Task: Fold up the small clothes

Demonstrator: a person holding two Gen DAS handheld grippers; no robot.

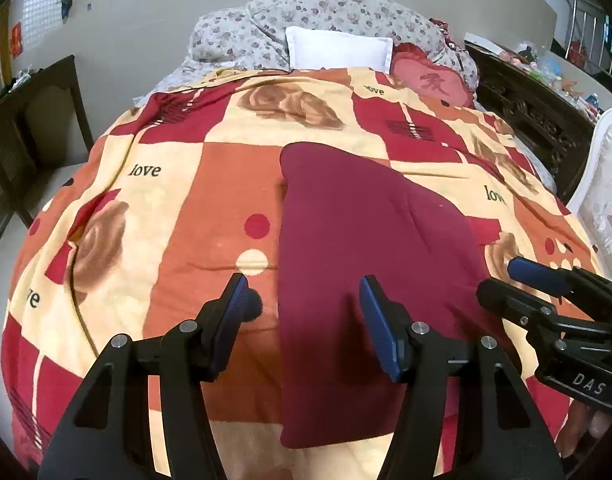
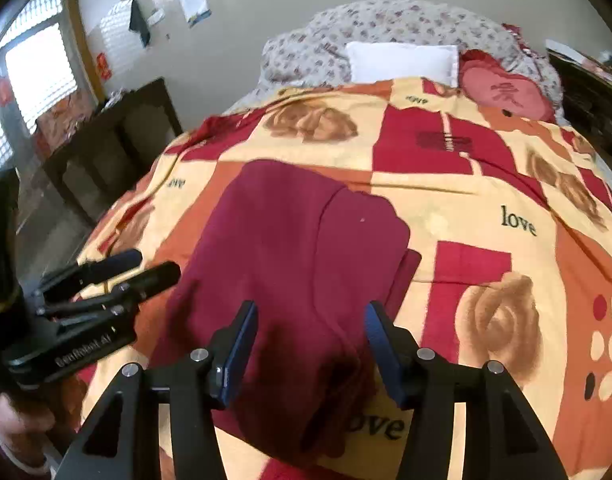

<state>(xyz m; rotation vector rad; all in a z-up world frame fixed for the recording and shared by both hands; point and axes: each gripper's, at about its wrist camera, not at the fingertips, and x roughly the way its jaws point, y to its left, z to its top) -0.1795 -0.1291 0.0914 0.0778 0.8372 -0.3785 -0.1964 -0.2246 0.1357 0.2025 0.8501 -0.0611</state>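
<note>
A maroon garment (image 1: 357, 248) lies flat on the bed's patterned quilt (image 1: 178, 208), folded into a long strip with a layered fold line running down its right part. It sits near the middle of the quilt, its near end close to the bed's front edge.

The left tongs (image 1: 304, 300) hang over the garment's near left edge, jaws apart and empty; the left finger is above bare quilt, the right finger above the cloth. The right tongs (image 2: 311, 328) hover over the garment's near right part, jaws likewise apart with nothing between them, not touching the cloth.

At the head of the bed sit a white pillow (image 1: 339, 50), a red heart cushion (image 1: 429, 82) and a floral duvet (image 1: 325, 12). A dark wooden chair (image 1: 38, 128) stands left of the bed.
</note>
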